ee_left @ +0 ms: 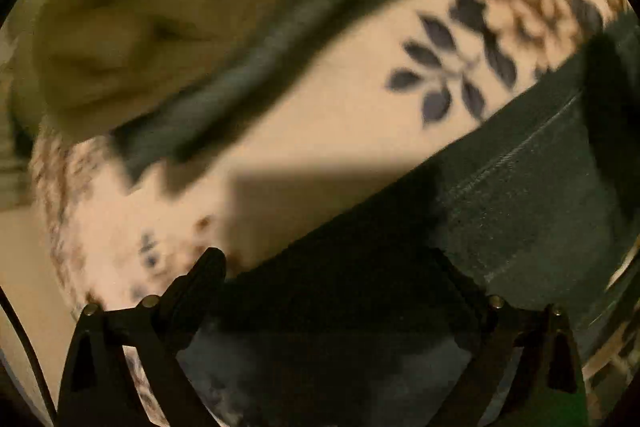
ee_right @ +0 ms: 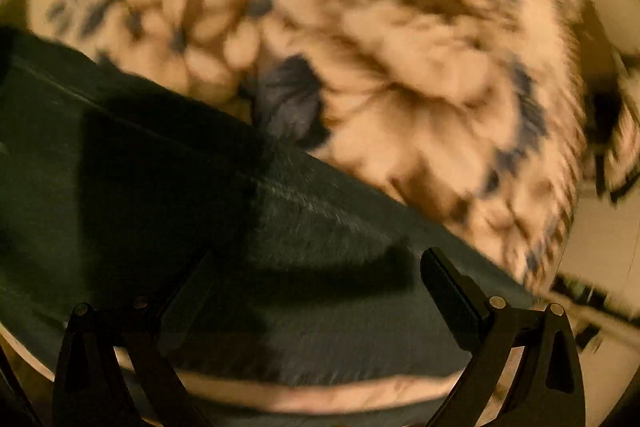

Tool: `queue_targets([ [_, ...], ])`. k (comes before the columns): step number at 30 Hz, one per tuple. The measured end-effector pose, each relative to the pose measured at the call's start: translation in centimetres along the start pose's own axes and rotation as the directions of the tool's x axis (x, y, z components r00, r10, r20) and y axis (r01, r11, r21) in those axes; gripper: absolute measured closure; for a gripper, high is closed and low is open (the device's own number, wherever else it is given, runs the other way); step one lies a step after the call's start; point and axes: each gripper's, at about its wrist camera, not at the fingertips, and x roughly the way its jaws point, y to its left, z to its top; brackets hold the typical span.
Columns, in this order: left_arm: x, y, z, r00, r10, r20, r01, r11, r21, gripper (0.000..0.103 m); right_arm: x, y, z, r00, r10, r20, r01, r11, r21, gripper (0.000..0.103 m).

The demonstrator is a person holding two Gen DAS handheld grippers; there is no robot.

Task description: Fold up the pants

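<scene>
Dark green pants [ee_left: 520, 195] lie on a cream bedspread with blue and brown flowers [ee_left: 320, 115]. In the left wrist view the cloth runs from the lower middle to the right edge. My left gripper [ee_left: 332, 267] is open, its fingers spread wide over the pants' near edge. In the right wrist view the pants [ee_right: 160, 167] fill the lower left. My right gripper [ee_right: 320, 267] is open above the cloth, holding nothing. Both views are blurred by motion.
A second strip of dark green cloth [ee_left: 224, 95] crosses the bedspread in the left wrist view, with a pale rumpled pillow or blanket [ee_left: 120, 39] beyond it. The floral bedspread [ee_right: 400, 67] fills the upper right wrist view. The bed's edge and floor [ee_right: 600, 247] show at right.
</scene>
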Motion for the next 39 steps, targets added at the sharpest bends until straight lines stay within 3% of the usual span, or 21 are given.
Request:
queue_targets([
  [2,1.3,0.0,0.5,0.999,-0.044,-0.012,0.045,0.997,0.056,0.004,1.7,-0.3,0.8,0.998,0.054,-0.025,-0.056,0.997,-0.052,0.000],
  [5,2.1,1.0,1.1,0.991,-0.134,-0.023,0.135,0.989,0.056,0.005,2.7,-0.7,1.6,0.993,0.109,-0.036,-0.113,0.987,-0.112,0.000],
  [7,1.8,1.6,1.0,0.979,-0.202,-0.009,0.202,0.978,0.056,0.019,2.9,-0.6,1.9,0.992,0.125,-0.012,-0.125,0.976,-0.181,0.007],
  [8,1.1,1.4,0.7,0.974,-0.227,0.020,0.225,0.971,0.077,0.039,2.8,-0.5,1.8,0.990,0.139,0.001,-0.136,0.969,-0.206,0.012],
  [9,0.5,0.9,0.5,0.974,-0.225,0.034,0.220,0.970,0.105,0.059,2.7,-0.4,1.7,0.989,0.148,0.010,-0.142,0.965,-0.219,0.024],
  [10,-0.3,-0.1,0.2,0.978,-0.205,0.051,0.196,0.970,0.142,0.067,2.3,-0.2,1.4,0.988,0.155,0.030,-0.144,0.962,-0.233,0.032],
  [11,-0.9,-0.9,0.0,0.982,-0.177,0.063,0.165,0.972,0.168,0.079,2.0,-0.2,1.2,0.987,0.154,0.047,-0.139,0.962,-0.233,0.046],
  [13,-2.0,-1.4,-0.2,0.986,-0.144,0.089,0.127,0.977,0.173,0.090,1.2,-0.5,0.2,0.986,0.138,0.095,-0.117,0.973,-0.199,0.081],
  [15,-3.2,-0.2,-0.4,0.979,-0.167,0.118,0.154,0.981,0.115,0.096,-0.3,-1.3,-1.0,0.981,0.129,0.144,-0.106,0.982,-0.158,0.089],
  [19,-7.7,2.2,-2.1,0.957,-0.179,0.228,0.182,0.983,0.008,0.097,-2.9,-2.9,-4.6,0.960,0.135,0.244,-0.114,0.989,-0.099,0.093],
  [22,-12.0,2.6,-4.3,0.944,-0.127,0.305,0.156,0.985,-0.071,0.097,-5.3,-3.3,-7.4,0.942,0.095,0.322,-0.072,0.994,-0.085,0.094],
  [24,-14.5,2.4,-6.7,0.931,-0.117,0.345,0.181,0.971,-0.158,0.097,-7.2,-2.8,-9.1,0.927,0.082,0.367,-0.064,0.996,-0.059,0.094],
  [26,-15.6,0.8,-10.8,0.916,-0.142,0.375,0.250,0.933,-0.258,0.097,-8.9,-1.5,-11.1,0.917,0.072,0.393,-0.063,0.997,-0.036,0.094],
  [29,-14.1,-5.0,-14.9,0.917,-0.156,0.366,0.296,0.883,-0.364,0.097,-10.9,1.8,-16.1,0.909,0.069,0.411,-0.065,0.998,-0.023,0.094],
  [34,-9.1,-10.8,-20.7,0.936,-0.237,0.260,0.343,0.771,-0.536,0.097,-8.8,7.0,-23.0,0.940,0.086,0.330,-0.077,0.996,-0.042,0.094],
  [37,-5.5,-13.4,-22.5,0.939,-0.273,0.208,0.343,0.735,-0.585,0.097,-5.5,9.2,-25.2,0.960,0.097,0.262,-0.086,0.995,-0.053,0.094],
  [39,-3.3,-14.5,-22.9,0.943,-0.281,0.178,0.331,0.730,-0.599,0.097,-3.4,10.5,-26.1,0.968,0.090,0.234,-0.073,0.994,-0.082,0.093],
])
